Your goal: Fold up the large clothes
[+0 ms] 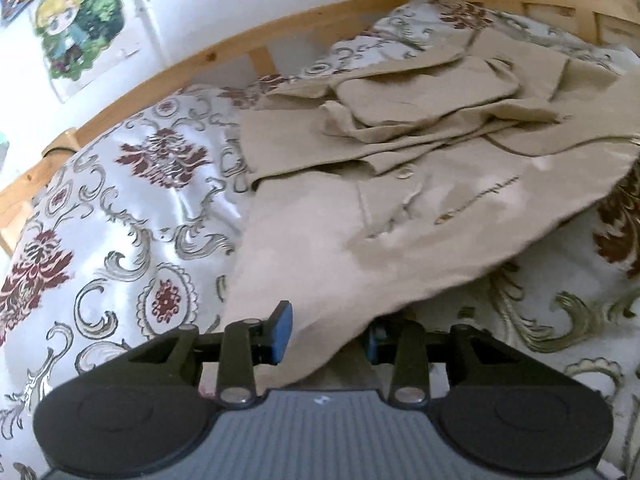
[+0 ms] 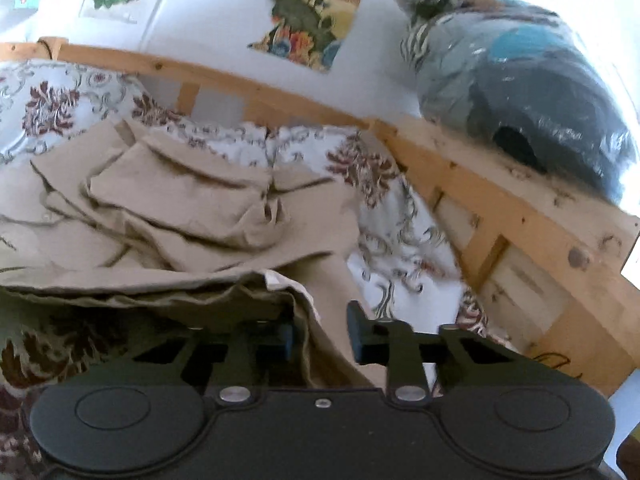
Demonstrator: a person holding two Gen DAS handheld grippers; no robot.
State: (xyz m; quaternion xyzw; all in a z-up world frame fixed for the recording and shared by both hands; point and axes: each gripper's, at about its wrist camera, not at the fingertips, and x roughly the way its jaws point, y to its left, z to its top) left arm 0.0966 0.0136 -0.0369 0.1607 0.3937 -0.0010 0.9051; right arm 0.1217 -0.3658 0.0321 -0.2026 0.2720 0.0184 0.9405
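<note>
A large beige garment [image 1: 420, 216] lies partly folded on a bed with a floral cover [image 1: 132, 208], its sleeves and collar piled toward the far side. My left gripper [image 1: 326, 338] is shut on the near hem, and the cloth fills the gap between its blue pads [image 1: 280, 332]. In the right wrist view the same garment [image 2: 172, 196] spreads to the left, its near edge raised off the cover. My right gripper [image 2: 320, 338] is shut on a bunched fold of that edge. The left finger is half hidden under the cloth.
A wooden bed rail [image 1: 224, 56] runs along the far side against a white wall with cartoon posters [image 1: 72, 20]. In the right wrist view a plastic bag of dark clothes [image 2: 528, 96] sits on the wooden frame [image 2: 520, 216] at the right.
</note>
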